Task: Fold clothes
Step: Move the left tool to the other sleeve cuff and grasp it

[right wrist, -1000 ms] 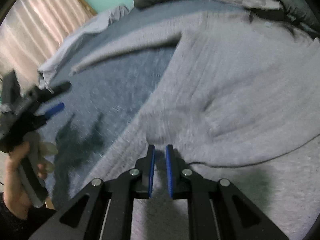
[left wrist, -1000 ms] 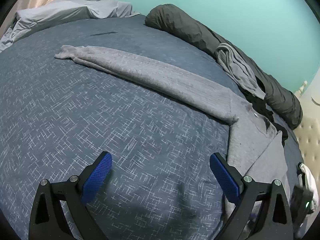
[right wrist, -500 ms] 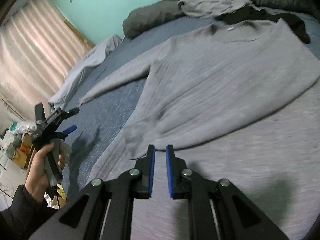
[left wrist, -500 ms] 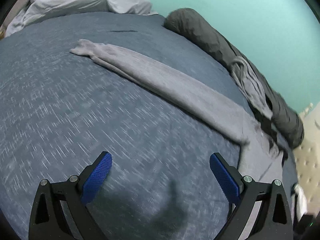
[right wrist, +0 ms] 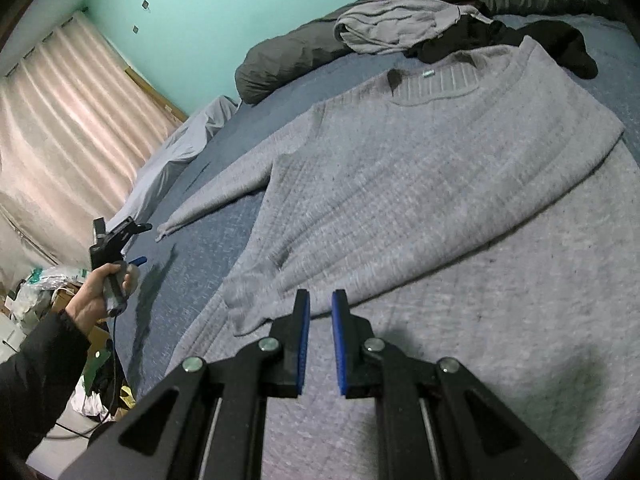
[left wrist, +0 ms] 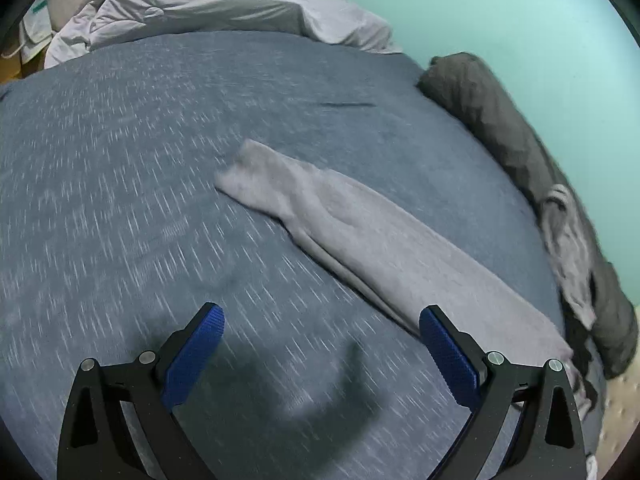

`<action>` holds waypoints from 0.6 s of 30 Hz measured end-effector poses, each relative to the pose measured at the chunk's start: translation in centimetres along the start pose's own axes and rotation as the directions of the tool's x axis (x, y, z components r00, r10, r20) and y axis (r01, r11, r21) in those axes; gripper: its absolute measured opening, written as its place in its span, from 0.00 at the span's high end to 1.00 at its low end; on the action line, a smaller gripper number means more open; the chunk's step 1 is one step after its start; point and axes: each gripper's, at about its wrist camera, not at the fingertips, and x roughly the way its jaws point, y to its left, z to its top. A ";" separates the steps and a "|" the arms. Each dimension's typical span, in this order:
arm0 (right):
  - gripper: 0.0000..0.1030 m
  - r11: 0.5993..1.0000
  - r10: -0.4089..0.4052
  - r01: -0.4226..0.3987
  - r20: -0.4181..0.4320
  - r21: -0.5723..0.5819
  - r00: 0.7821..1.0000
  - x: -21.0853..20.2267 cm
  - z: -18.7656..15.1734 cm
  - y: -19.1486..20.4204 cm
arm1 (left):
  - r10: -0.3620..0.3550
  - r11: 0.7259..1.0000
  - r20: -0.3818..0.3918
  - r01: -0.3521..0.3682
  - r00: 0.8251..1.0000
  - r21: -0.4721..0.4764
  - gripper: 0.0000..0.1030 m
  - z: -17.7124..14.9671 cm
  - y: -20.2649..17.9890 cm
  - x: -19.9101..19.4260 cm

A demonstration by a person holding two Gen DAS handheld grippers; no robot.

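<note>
Lying flat on the blue bedspread is one grey knitted sweater, neckline toward the far side of the bed; one sleeve stretches straight out across the cover, and the other side of the garment is folded over onto the body. Two grippers are in view. The left gripper hangs over bare bedspread near that outstretched sleeve, its blue-padded fingers spread wide apart with nothing between them; in the right wrist view the person's hand holds it off the bed's edge, a dark sleeve behind it. The right gripper sits over the sweater's lower part, its fingers drawn nearly together with a narrow gap and no cloth caught in it.

Along the teal wall lies one dark grey rolled blanket, with one crumpled light grey garment and one black garment beside it near the sweater's collar. One pale grey pillow rests at the bed's end, close to one pink curtain. Cluttered bags and boxes on the floor are too blurred to count.
</note>
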 end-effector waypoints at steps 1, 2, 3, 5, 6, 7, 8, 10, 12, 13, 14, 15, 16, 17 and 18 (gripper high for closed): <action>0.90 1.000 0.000 0.000 0.007 0.001 1.000 0.0 0.1 0.0 | 0.019 1.000 -0.004 -0.019 1.000 0.002 0.03 0.5 0.1 0.5; 0.90 1.000 0.000 0.000 0.014 0.002 1.000 0.0 0.2 0.0 | 0.032 0.999 -0.006 -0.032 0.999 0.008 0.03 1.1 0.1 1.0; 0.90 1.000 0.000 0.000 0.020 0.003 1.000 0.0 0.4 0.0 | 0.041 0.999 -0.008 -0.041 0.999 0.010 0.03 1.5 0.2 1.3; 0.90 1.000 -0.001 0.001 0.023 0.006 1.000 0.0 0.6 -0.2 | 0.064 0.998 -0.016 -0.064 0.998 0.007 0.03 2.4 0.5 2.1; 0.90 1.000 -0.002 0.001 0.025 0.008 1.000 -0.1 0.6 -0.3 | 0.070 0.998 -0.019 -0.070 0.997 0.001 0.03 2.7 0.6 2.4; 0.90 1.000 -0.002 0.001 0.027 0.010 1.000 -0.1 0.6 -0.3 | 0.071 0.997 -0.019 -0.071 0.997 -0.006 0.03 3.0 0.8 2.8; 0.90 1.000 -0.002 0.001 0.027 0.012 1.000 -0.1 0.7 -0.4 | 0.071 0.997 -0.018 -0.072 0.997 -0.013 0.03 3.3 1.0 3.2; 0.90 1.000 -0.002 0.001 0.027 0.012 1.000 -0.1 0.8 -0.4 | 0.078 0.996 -0.014 -0.078 0.997 -0.034 0.03 4.1 1.5 3.8; 0.90 1.000 -0.002 0.002 0.024 0.009 1.000 -0.1 0.9 -0.4 | 0.065 0.996 -0.014 -0.066 0.998 -0.061 0.03 4.6 2.1 4.4; 0.90 1.000 -0.001 0.001 0.023 0.009 1.000 -0.1 0.9 -0.4 | 0.058 0.996 -0.015 -0.058 0.998 -0.072 0.03 4.7 2.4 4.8; 0.90 1.000 -0.001 0.001 0.022 0.009 1.000 0.0 0.9 -0.5 | 0.050 0.996 -0.018 -0.051 0.999 -0.078 0.03 4.8 2.6 5.1; 0.90 1.000 -0.001 0.001 0.022 0.010 1.000 0.0 1.0 -0.5 | 0.045 0.995 -0.021 -0.047 0.999 -0.083 0.03 4.9 2.7 5.4; 0.90 1.000 -0.002 0.002 0.020 0.010 1.000 0.1 1.0 -0.6 | 0.047 0.995 -0.025 -0.049 0.999 -0.086 0.03 4.9 2.7 5.7; 0.90 1.000 -0.002 0.002 0.019 0.011 1.000 0.1 1.0 -0.6 | 0.048 0.995 -0.030 -0.051 0.998 -0.090 0.03 5.0 2.7 6.0; 0.90 1.000 -0.002 0.002 0.019 0.014 1.000 0.2 1.1 -0.7 | 0.050 0.994 -0.036 -0.053 0.998 -0.094 0.03 5.0 2.7 6.2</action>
